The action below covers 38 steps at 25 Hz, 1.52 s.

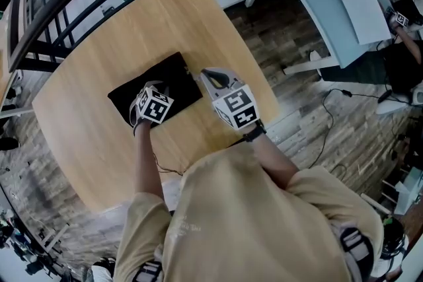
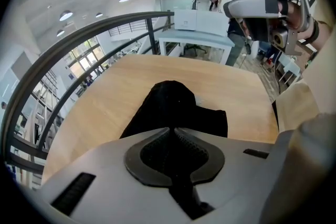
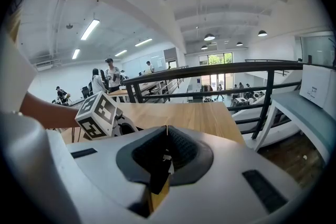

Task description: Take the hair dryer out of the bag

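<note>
Bag is laid on the table. Its black cloth is pinched by the left gripper, whose jaws are nearly together. The right gripper is held shut just beside the bag's edge. The dryer is hidden.

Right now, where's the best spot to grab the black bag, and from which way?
I'd pinch a fold of cloth on the black bag, coming down from above. It lies flat on the table, so there's no edge to slip under, and the soft cloth bunches into a peak. The left gripper is shut on it that way.
</note>
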Tool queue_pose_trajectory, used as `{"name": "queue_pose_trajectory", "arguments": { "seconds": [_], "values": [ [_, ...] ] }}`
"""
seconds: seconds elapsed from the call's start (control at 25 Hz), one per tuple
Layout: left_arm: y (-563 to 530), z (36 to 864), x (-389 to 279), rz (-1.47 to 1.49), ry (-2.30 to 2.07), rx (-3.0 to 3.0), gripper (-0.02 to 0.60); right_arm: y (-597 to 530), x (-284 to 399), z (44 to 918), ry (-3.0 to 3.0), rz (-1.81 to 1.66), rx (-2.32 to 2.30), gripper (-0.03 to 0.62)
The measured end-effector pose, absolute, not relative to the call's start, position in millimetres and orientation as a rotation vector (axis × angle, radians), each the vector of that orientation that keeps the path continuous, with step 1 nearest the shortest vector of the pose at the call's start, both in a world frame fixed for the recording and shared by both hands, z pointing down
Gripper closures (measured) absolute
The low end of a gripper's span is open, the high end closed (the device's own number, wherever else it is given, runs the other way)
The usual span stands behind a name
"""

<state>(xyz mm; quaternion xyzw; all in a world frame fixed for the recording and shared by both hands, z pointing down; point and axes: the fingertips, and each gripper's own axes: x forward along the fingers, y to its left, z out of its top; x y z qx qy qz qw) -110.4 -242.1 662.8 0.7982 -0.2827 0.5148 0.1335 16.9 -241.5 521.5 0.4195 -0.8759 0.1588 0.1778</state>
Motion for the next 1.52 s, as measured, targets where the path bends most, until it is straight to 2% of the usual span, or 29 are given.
{"name": "queue_pose_trajectory", "arguments": {
  "seconds": [0.44,1.0,1.04,1.12,1.2,1.52],
  "values": [
    [-238,640,-134,1.269,-0.947,2.300,0.561,-249,18,544,-2.487,0.475,1.072,0.579],
    [-233,637,-146,1.226,-0.968,2.290,0.561,-257,-36,612,-2.378,0.023,0.250,0.577],
    [-233,637,-146,1.224,-0.967,2.291,0.561,-258,-40,619,-2.353,-0.005,0.206,0.573],
    [-234,638,-147,1.215,-0.968,2.292,0.561,-256,-47,633,-2.301,-0.055,0.096,0.484],
    [-234,639,-150,1.204,-0.971,2.290,0.561,-251,-54,649,-2.241,-0.110,-0.022,0.438],
    [-236,642,-152,1.169,-0.984,2.280,0.561,-250,-66,695,-2.111,-0.203,-0.159,0.428]
  ]
}}
